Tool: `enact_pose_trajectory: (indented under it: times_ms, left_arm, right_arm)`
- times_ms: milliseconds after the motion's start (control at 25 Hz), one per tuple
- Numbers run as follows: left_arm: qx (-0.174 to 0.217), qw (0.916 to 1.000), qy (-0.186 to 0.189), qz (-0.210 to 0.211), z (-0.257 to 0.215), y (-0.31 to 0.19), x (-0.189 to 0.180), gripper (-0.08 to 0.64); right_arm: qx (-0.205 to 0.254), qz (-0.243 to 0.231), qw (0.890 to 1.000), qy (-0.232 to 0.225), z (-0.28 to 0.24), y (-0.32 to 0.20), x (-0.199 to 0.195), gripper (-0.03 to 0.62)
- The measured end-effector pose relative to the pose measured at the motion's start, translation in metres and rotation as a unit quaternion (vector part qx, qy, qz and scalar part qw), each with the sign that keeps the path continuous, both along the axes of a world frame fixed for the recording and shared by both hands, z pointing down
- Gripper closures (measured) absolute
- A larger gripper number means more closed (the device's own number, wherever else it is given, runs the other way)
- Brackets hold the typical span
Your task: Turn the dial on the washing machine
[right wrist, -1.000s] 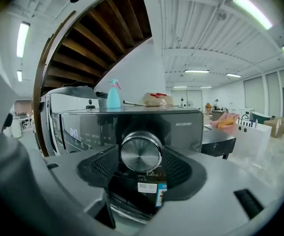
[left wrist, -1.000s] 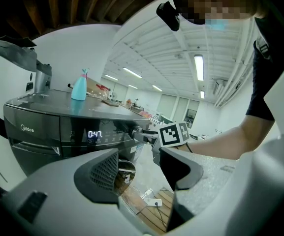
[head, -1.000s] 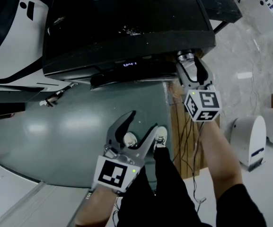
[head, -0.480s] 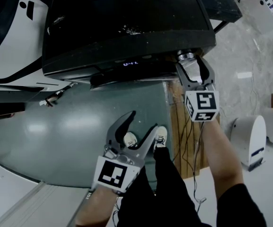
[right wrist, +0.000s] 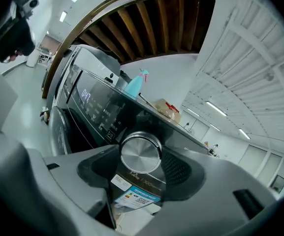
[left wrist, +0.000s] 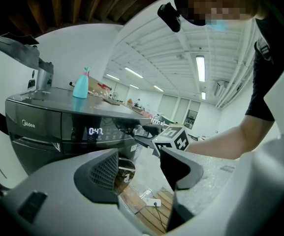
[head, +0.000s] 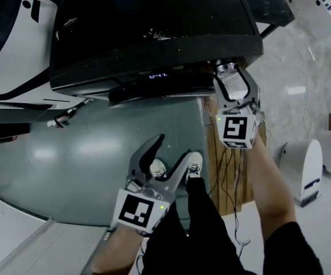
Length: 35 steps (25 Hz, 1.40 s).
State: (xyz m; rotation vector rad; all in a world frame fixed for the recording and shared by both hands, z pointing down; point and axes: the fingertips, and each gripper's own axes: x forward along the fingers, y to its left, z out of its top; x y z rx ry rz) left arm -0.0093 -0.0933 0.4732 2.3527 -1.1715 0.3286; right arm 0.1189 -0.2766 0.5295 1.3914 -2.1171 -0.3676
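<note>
Rolling about its own line, our right hand-held gripper (head: 232,72) has turned since a second ago, so that its marker cube (head: 236,129) now shows another face to the head view, while the hand itself has kept its place at the washing machine (head: 154,33). Its jaws have just been closing a little, and we see the dial (right wrist: 141,153) between them: the round silver knob fills the gap, with a dark pad against it on either side, so we read this as a grip on the dial. The dial sits at the right end of the machine's dark front panel, to the right of the lit display (left wrist: 96,131), which reads 0:47. Our left hand-held gripper (head: 175,144) has not shifted; it hangs lower and well apart from the machine, above our shoes (head: 195,165), its jaws spread wide with nothing between them. On the machine's top stands a teal bottle (left wrist: 80,85), near the back edge and away from both grippers.
</note>
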Motion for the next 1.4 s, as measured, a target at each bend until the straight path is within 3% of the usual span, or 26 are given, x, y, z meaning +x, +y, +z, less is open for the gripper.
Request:
enact_pose_trajectory:
  times_ms: [120,240,400,480,880,1040,1200,1400]
  left_arm:
    - [0.001,1.0,-0.001,-0.001,0.0,-0.001,-0.001,0.313]
    - [0.003,1.0,-0.001,-0.003,-0.001,-0.002,-0.001,0.312]
    - [0.003,1.0,0.0,-0.002,0.001,-0.002,0.0,0.312]
    - [0.002,1.0,0.001,-0.002,0.001,-0.001,0.001,0.313]
    - [0.002,1.0,0.0,-0.002,0.0,0.0,0.001,0.312]
    - [0.003,1.0,-0.001,-0.001,0.0,0.001,0.001,0.313]
    - [0.001,1.0,-0.001,0.0,0.001,0.001,0.001,0.312]
    - [0.001,1.0,-0.002,0.002,0.002,0.001,0.002,0.313]
  right_arm:
    - [-0.003,0.001,1.0,-0.025,-0.002,-0.001,-0.001,0.328]
    - [-0.039,0.016,0.994,-0.103,-0.001,-0.002,0.003,0.33]
    - [-0.097,0.042,0.959,-0.262,0.003,-0.004,0.011,0.327]
    - [-0.101,0.046,0.952,-0.284,0.003,-0.004,0.012,0.324]
    - [-0.071,0.025,0.979,-0.188,-0.001,0.0,0.006,0.301]
    - [-0.041,0.008,0.995,-0.093,-0.002,0.002,0.002,0.301]
    - [-0.014,-0.005,1.0,-0.006,0.003,0.004,-0.002,0.299]
    - [-0.009,0.008,1.0,-0.007,0.003,0.002,0.002,0.327]
